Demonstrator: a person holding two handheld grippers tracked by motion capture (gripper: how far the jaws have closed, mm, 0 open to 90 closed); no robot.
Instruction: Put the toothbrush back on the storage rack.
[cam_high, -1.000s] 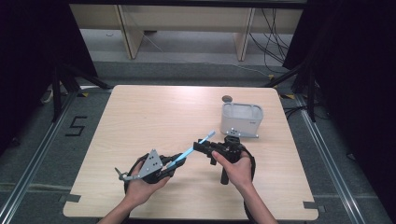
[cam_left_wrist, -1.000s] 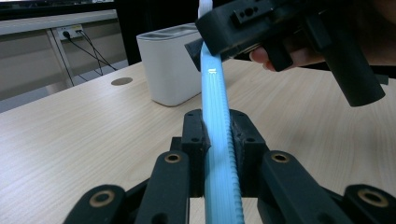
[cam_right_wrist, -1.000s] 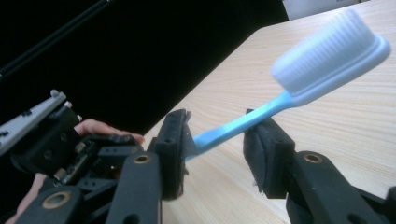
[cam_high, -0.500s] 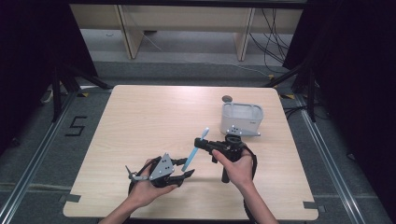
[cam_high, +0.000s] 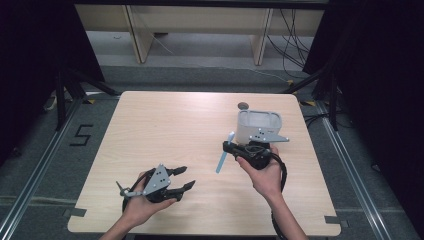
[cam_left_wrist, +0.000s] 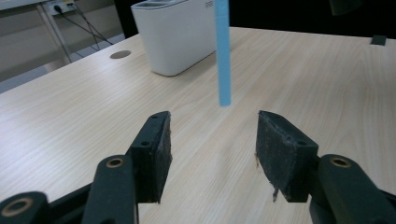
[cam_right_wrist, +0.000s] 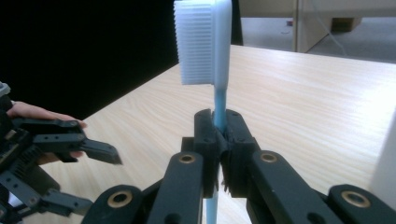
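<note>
A light-blue toothbrush with a white bristle head hangs above the table, tilted steeply. My right gripper is shut on its handle, just in front of the white container; in the right gripper view the pads pinch the handle below the head. My left gripper sits near the table's front left, apart from the brush. Its jaws have just been opening and nothing is between them. In the left gripper view the handle's lower end hangs beyond the open gripper.
The white container stands on the right half of the wooden table, with a small round hole in the tabletop behind it. Shelving and cables lie past the far edge. The left gripper shows at the lower left of the right gripper view.
The left gripper let go of the toothbrush handle and drew back toward the front left. The right gripper shut on the brush and lifted it, swinging it from slanted to steep.
</note>
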